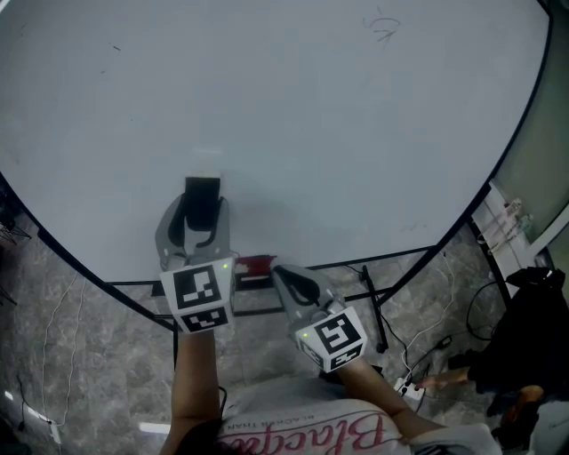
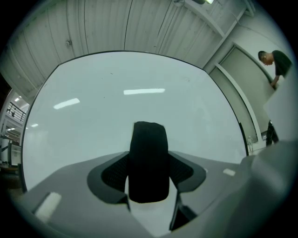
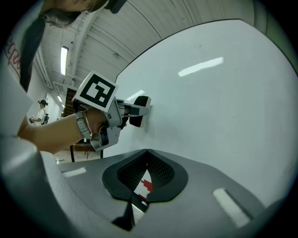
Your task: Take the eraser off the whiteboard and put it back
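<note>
A black eraser (image 1: 203, 197) is pinched between the pads of my left gripper (image 1: 203, 211), which is shut on it. The eraser sits against or just off the lower part of the whiteboard (image 1: 311, 115); I cannot tell whether it touches. In the left gripper view the eraser (image 2: 149, 160) stands upright between the jaws of the left gripper (image 2: 149, 174), facing the whiteboard (image 2: 93, 116). The right gripper view shows the eraser (image 3: 139, 110) from the side, close to the whiteboard (image 3: 223, 102). My right gripper (image 1: 283, 274) hangs below the board's bottom edge, shut and holding nothing (image 3: 147, 152).
A faint scribble (image 1: 384, 27) marks the board's top right. A red object (image 1: 256, 265) lies under the board's lower edge. Black stand legs (image 1: 373, 307), cables and a power strip (image 1: 409, 387) sit on the stone floor. A person (image 2: 274, 65) stands far right.
</note>
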`<state>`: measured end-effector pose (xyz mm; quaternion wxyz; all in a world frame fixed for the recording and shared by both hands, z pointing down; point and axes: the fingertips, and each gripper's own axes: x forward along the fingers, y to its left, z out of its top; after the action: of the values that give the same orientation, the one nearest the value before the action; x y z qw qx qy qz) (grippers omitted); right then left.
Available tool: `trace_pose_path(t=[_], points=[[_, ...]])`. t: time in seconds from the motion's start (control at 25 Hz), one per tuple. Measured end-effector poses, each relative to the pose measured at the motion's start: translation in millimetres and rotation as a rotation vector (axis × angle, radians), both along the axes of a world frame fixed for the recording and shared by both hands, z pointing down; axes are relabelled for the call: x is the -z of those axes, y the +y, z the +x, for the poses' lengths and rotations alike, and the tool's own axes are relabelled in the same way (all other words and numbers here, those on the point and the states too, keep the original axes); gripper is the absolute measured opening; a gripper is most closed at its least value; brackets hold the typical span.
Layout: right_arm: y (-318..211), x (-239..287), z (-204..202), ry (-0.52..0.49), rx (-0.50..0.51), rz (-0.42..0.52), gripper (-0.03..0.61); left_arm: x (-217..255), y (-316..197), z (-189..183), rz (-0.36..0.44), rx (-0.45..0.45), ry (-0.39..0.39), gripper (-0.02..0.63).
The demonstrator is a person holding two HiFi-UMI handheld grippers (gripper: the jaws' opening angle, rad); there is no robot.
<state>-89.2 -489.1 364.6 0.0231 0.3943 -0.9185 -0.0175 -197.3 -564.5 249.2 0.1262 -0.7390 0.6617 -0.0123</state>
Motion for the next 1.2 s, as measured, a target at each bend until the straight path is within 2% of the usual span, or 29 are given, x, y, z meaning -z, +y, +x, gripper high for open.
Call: trace_pose_path(t=[0.24, 0.48, 0.76, 1.2], points=[[-15.8, 0.5, -0.8, -0.005, -0.01, 0.001, 0.002, 0.4, -15.6, -4.1, -0.035, 0.025, -0.001, 0.245], [-25.4, 3.4, -8.5, -0.006, -0.002, 0.004, 0.002, 0.4, -16.8, -3.4, -0.03, 0.016, -0.009, 0.25], [-21.6, 5.5, -15.3, -0.005, 0.007, 0.006, 0.002, -4.1, -20.7, 0.1, -0.03, 0.058, -0.09, 0.298], [-0.7, -0.1, -9.5, -0.001, -0.003, -0.007, 0.002, -24.8, 8.3, -9.6, -0.051, 0.063, -0.022, 0.31]])
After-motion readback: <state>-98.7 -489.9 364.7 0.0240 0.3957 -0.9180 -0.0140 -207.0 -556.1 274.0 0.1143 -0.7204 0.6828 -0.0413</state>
